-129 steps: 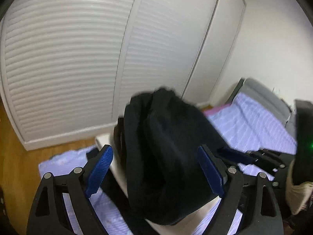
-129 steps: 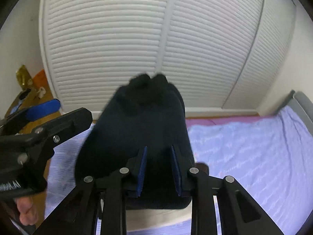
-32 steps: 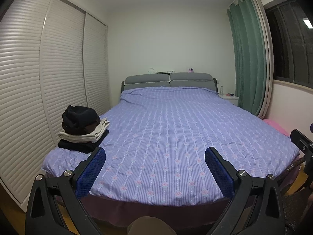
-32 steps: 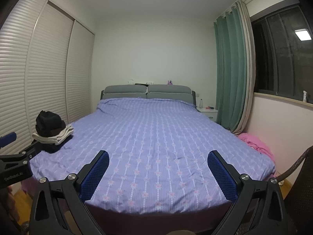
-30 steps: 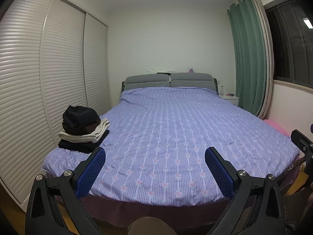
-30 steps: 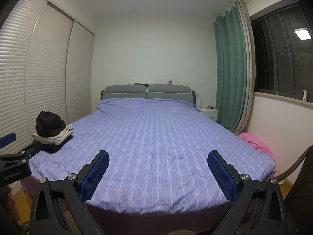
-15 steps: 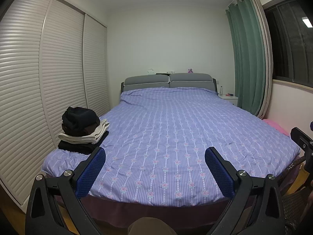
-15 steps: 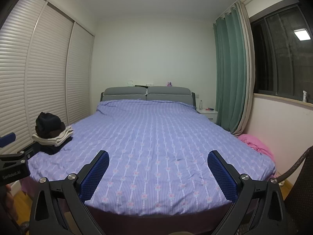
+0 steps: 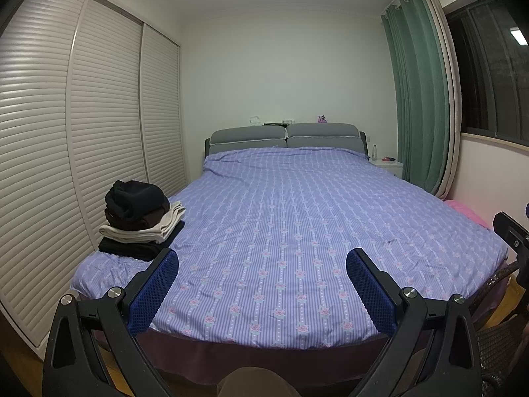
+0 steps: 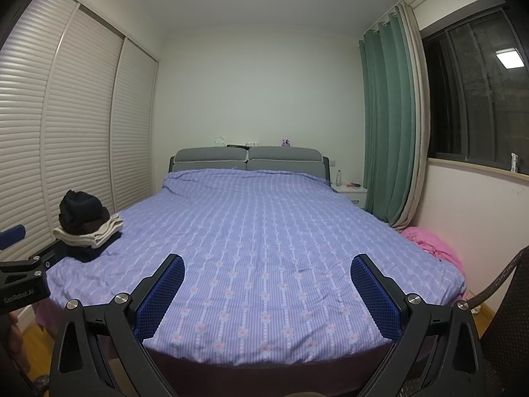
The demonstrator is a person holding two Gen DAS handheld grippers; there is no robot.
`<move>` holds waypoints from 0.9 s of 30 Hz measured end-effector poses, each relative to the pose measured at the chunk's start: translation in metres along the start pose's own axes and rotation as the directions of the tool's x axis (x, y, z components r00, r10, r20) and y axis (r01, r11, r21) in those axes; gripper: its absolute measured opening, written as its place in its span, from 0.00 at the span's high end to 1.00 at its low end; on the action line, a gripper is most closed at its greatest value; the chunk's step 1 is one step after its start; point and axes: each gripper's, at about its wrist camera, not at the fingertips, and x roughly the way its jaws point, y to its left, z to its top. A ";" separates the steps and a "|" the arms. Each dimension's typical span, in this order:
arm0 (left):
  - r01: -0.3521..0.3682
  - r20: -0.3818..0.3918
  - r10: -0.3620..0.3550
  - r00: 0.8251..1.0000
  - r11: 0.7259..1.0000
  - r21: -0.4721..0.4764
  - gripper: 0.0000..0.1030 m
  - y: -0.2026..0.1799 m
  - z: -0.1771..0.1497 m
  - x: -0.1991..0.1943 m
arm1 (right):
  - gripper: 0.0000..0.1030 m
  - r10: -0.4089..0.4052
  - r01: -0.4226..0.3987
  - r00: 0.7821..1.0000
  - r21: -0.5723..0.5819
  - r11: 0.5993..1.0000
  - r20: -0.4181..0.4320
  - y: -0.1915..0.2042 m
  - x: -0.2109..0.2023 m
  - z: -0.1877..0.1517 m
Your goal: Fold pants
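- Ahead of both tongs, the bed (image 9: 297,231) is lying bare.
- Left gripper (image 9: 263,289) and right gripper (image 10: 267,292) are hovering spread wide, gripping nothing.
- Far left, folded pants (image 9: 135,203) are topping the stack (image 9: 142,231); folding is seemingly finishing, leaving nothing to grab next.

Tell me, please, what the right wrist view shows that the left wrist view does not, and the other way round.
Only the right wrist view shows the right gripper, open, the ceiling light reflected in the window and most of the pink bundle beside the bed. Only the left wrist view shows the left gripper, open, with both fingers. Both share the purple bed, the folded pile at its left corner with the dark pants on top, the green curtain and the louvred wardrobe doors.
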 end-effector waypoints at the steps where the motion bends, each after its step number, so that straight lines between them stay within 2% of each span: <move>1: 0.001 0.001 -0.001 1.000 1.000 0.001 0.00 0.000 0.000 0.000 | 0.01 0.000 0.000 1.000 -0.001 1.000 -0.002 0.000 0.000 0.000; 27: -0.002 0.007 0.002 1.000 0.999 0.037 0.00 -0.007 0.001 -0.002 | 0.01 -0.007 0.007 1.000 0.001 1.000 -0.003 0.002 0.000 0.001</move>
